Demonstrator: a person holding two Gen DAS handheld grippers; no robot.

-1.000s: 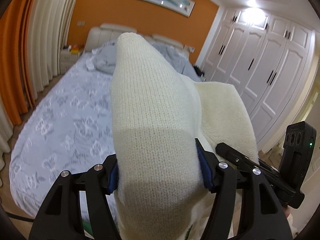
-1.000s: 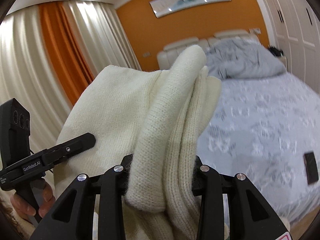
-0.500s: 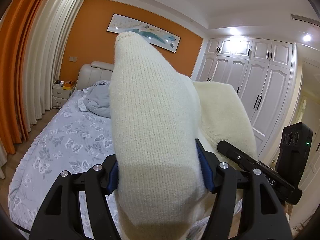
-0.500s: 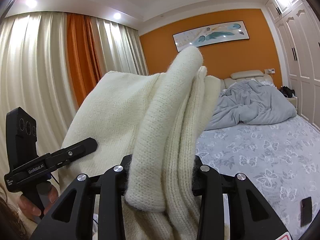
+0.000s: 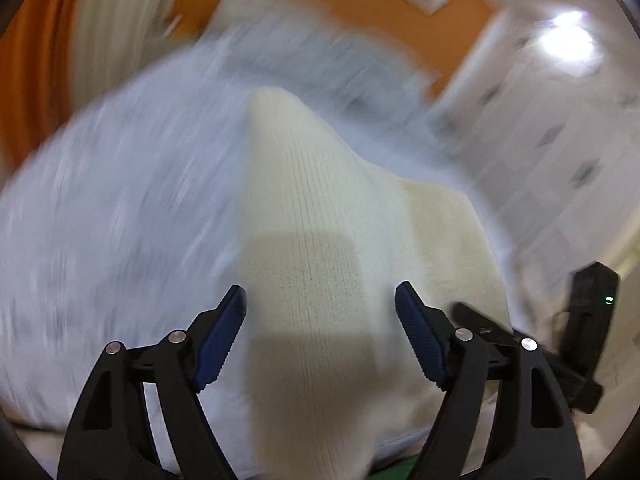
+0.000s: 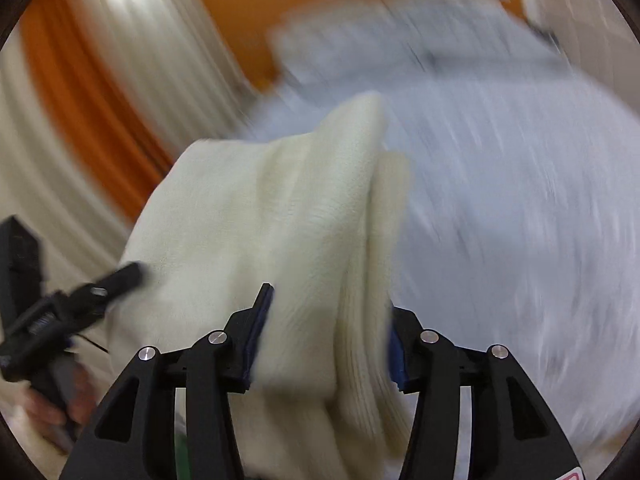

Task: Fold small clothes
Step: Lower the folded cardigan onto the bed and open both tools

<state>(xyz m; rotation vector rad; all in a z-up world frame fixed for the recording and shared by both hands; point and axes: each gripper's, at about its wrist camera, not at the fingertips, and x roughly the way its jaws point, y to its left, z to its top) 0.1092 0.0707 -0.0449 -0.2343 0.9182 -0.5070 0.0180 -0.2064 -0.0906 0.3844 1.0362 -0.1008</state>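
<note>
A cream knit, ribbed in fine vertical rows and soft at its edges, rises as a blunt cone from between the fingers of the left tool. That tool's black arms end in dark blue grooved pads; the pads stand clear of the wool on both sides, the jaws wide and opening, with the knit between them but not pinched. A square shadow falls across the fabric near the pads. To the right of the cone a flatter, fuzzier fold of the same knit spreads out toward the right tool, whose black body shows a small green light. In the right wrist view the knit is bunched in several thick layers, a rounded fold on the left and a stack of ribbed edges on the right, and it fills the gap of the right tool. Its blue pads lie against the wool on either side while the jaws are opening. At the left of this view the left tool reaches to the knit's edge, held by a hand; a white label on it is too blurred to read. Behind everything lies a bed in pale lilac-grey cloth, streaked by motion blur, with an orange wall and long cream and orange curtains in vertical pleats.
</note>
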